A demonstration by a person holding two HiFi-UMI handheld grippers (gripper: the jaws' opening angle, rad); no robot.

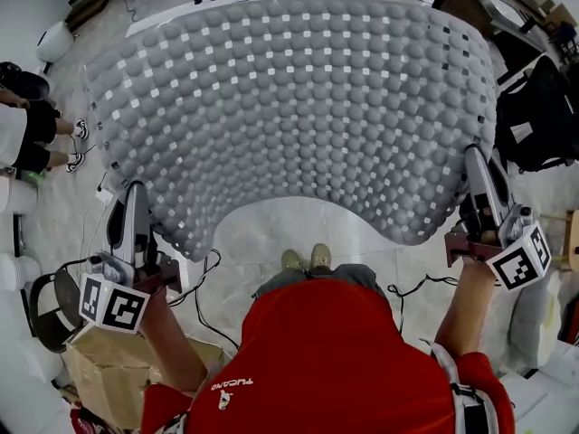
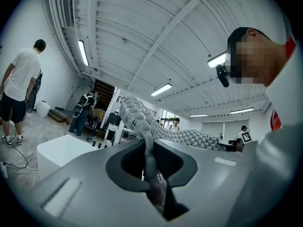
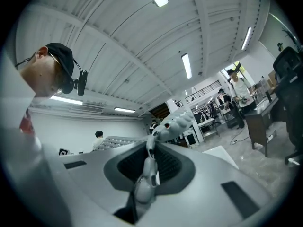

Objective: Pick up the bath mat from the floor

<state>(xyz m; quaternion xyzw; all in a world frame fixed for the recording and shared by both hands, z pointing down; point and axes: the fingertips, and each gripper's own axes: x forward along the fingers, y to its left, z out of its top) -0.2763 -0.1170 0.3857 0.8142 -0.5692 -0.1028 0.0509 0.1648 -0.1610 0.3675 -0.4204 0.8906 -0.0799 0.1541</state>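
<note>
Two tools pinch the bath mat (image 1: 289,107), spread across the frame's upper centre: left tool (image 1: 137,204) at its lower-left corner, right tool (image 1: 478,172) lower right. Raise both evenly, holding it taut.

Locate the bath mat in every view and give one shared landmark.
Head view: the bath mat fills the upper middle.
Left gripper view: the bath mat is at centre, its edge pinched in the jaws.
Right gripper view: the bath mat is at centre, pinched likewise.
Shared landmark: the person's red shirt.
</note>
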